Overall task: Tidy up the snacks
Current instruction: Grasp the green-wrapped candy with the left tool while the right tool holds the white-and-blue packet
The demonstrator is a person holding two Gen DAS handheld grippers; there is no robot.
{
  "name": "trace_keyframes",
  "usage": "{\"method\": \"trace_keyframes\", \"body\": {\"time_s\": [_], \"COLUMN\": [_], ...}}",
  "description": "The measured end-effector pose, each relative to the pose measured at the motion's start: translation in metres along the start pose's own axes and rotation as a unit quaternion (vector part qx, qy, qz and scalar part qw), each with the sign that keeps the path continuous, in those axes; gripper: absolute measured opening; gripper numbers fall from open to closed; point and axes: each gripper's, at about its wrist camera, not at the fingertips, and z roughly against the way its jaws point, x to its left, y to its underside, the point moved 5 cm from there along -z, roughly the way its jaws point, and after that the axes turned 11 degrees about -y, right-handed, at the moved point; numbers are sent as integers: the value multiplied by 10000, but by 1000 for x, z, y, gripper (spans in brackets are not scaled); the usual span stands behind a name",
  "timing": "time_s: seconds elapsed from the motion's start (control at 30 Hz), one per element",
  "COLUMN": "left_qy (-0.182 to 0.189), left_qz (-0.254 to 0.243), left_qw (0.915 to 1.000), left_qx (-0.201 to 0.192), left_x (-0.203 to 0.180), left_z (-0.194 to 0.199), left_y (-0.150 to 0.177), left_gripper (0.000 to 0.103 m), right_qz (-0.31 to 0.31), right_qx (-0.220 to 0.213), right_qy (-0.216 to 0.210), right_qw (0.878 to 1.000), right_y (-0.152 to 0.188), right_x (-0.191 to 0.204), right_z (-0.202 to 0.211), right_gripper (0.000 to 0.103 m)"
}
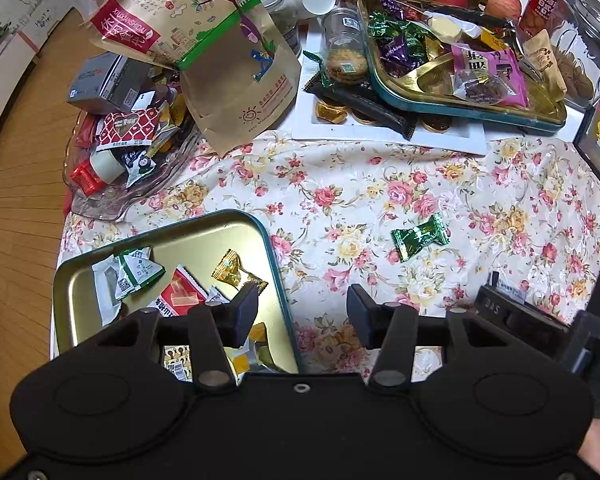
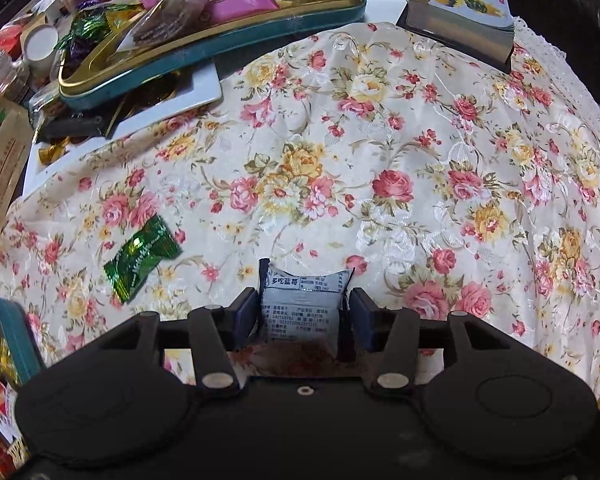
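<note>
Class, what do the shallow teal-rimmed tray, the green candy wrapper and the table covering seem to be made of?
Tray: probably painted tin, with a dull gold sheen inside and thin rolled rim.
Green candy wrapper: likely metallised foil or plastic film, glossy and crinkled.
Table covering: woven fabric, slightly satiny, wrinkled, floral print.

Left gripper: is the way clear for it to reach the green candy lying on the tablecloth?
Probably yes. The left gripper is open and empty, and only bare floral tablecloth lies between it and the green candy.
</note>
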Motion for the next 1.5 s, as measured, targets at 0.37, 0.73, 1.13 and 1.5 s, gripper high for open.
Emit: {"method": "trace_keyframes", "body": {"time_s": [0.37,0.73,1.13,1.5], "left_qy": [421,489,-77,434], "left_qz": [-361,-508,-1771,-1242], "left_qw": [9984,9975,9813,9911], "left_qx": [-141,14,-750,-202], "left_x": [-51,-89,-127,-126], "left_z": [-23,-67,-80,-100], "left_y": [-9,-17,-16,-28], "left_gripper": [57,56,56,53], "right_qz": [-616,-925,-1100,-1121], "right_qx": [100,-184,-715,-627], "right_qy": [-516,-1277,-1574,-1704], "right_qw": [9967,9873,9788,9770], "right_y": [-7,-18,-34,-35], "right_x": [-35,-44,-54,-49], "right_z": [40,93,135,134], "right_gripper": [47,47,47,47]}}
